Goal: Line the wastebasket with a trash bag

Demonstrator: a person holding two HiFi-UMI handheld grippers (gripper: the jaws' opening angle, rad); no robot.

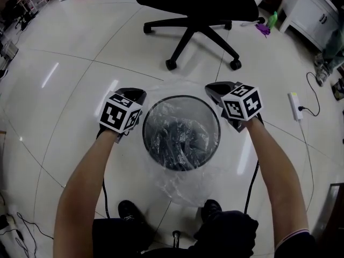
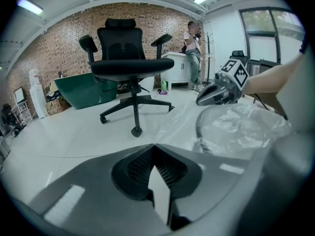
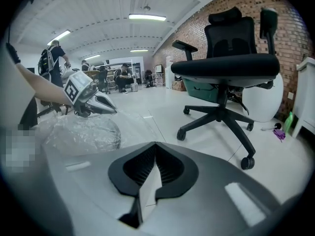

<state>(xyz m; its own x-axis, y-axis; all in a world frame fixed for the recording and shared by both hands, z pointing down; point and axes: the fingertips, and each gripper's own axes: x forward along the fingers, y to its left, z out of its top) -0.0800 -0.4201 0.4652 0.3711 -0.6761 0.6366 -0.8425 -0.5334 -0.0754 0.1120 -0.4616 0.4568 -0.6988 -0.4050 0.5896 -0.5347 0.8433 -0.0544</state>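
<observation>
Wastebasket (image 1: 181, 97), black round wire mesh, stands on white tiled floor (image 1: 64, 90); clear plastic trash bag (image 1: 188, 190) is draped over its rim. Left gripper (image 1: 138, 94) and right gripper (image 1: 211, 88) flank the rim on 2 opposite sides, jaws closed, pinching bag film.

I count one wastebasket (image 1: 181, 97) and one trash bag (image 1: 183, 190) near me. I hold two grippers, the left gripper (image 1: 134, 94) and the right gripper (image 1: 219, 88). Nearest are two shoes, a left shoe (image 1: 128, 209) and a right shoe (image 1: 211, 207). Far off stands one office chair (image 1: 196, 1). At the right are one power strip (image 1: 295, 105) and, farther, one green bottle (image 1: 273, 19).
</observation>
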